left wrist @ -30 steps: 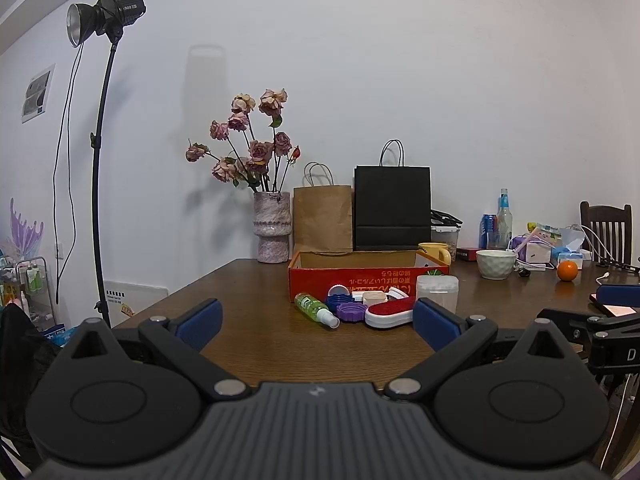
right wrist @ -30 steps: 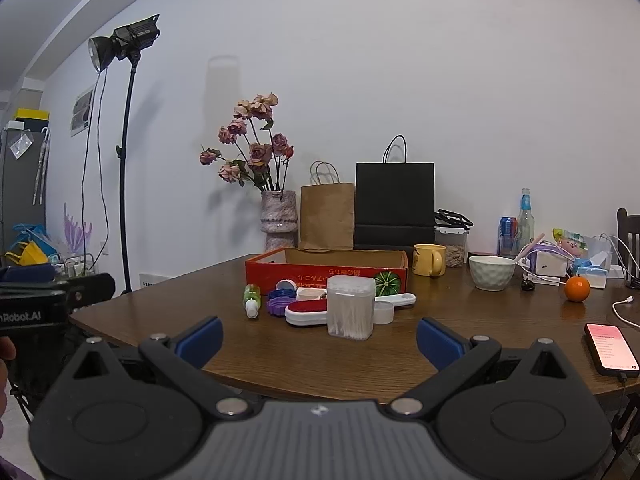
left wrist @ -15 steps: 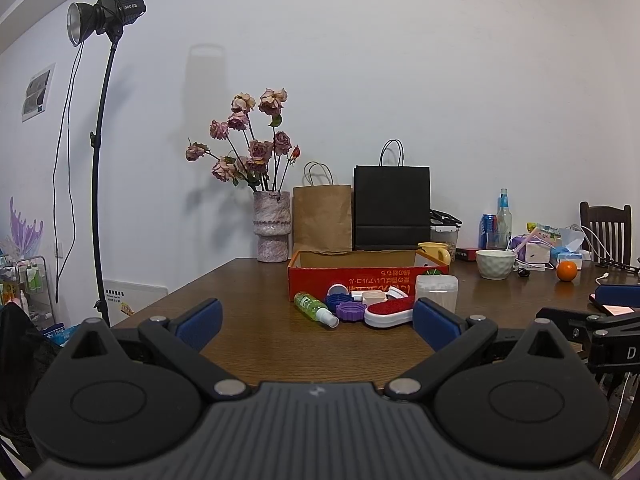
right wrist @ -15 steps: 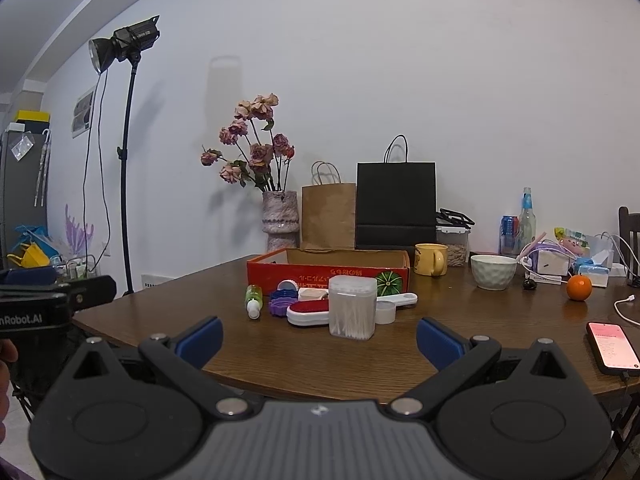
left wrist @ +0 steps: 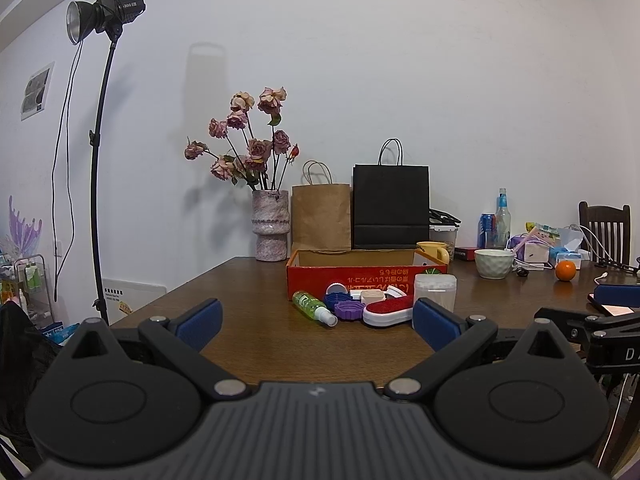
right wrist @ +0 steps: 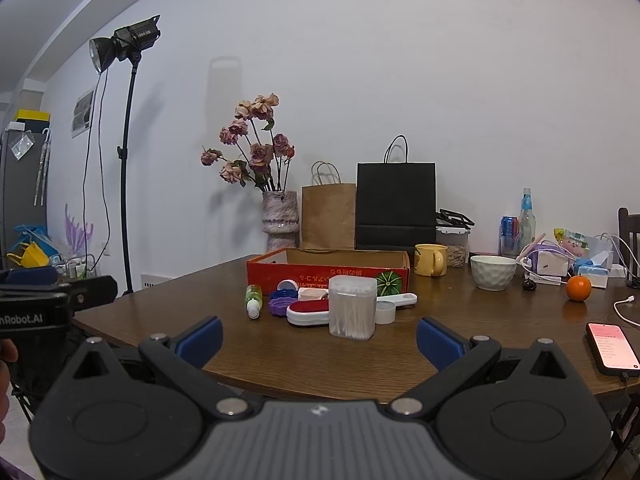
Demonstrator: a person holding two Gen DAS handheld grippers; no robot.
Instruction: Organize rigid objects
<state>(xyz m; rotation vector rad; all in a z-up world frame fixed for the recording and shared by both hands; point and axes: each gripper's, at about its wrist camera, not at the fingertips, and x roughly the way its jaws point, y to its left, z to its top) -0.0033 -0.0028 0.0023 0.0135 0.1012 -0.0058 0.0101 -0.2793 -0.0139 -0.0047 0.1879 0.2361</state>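
While both tools hang short of the table's near edge with nothing between their pads, the whole job lies ahead of them on the table (right wrist: 280, 356). The left tool (left wrist: 318, 320) has its fingers spread wide apart and empty; the right tool (right wrist: 320, 338) is the same, wide apart and holding nothing.

The rigid things sit in a cluster just in front of the red cardboard box (right wrist: 328, 270), which stands open-topped farther back. Nearest the right tool is the clear cotton-swab container (right wrist: 352, 307), upright, a little right of that tool's centre line and the closest piece of the cluster. Touching or just beside it on its left lies the red-and-white brush (right wrist: 310, 312), long axis running left to right. Farther left are the purple lid (right wrist: 280, 306) and blue lid (right wrist: 282, 294), then the green spray bottle (right wrist: 253, 300), lying on its side with its white nozzle pointing toward the near edge.

From the left wrist view the bottle (left wrist: 314, 306) lies almost dead ahead, its axis slanting near-right, while the container (left wrist: 435, 292) sits off to the right. So I judge the left tool better placed for the bottle and the right tool for the container; either must travel forward and down, then carry far to the box.
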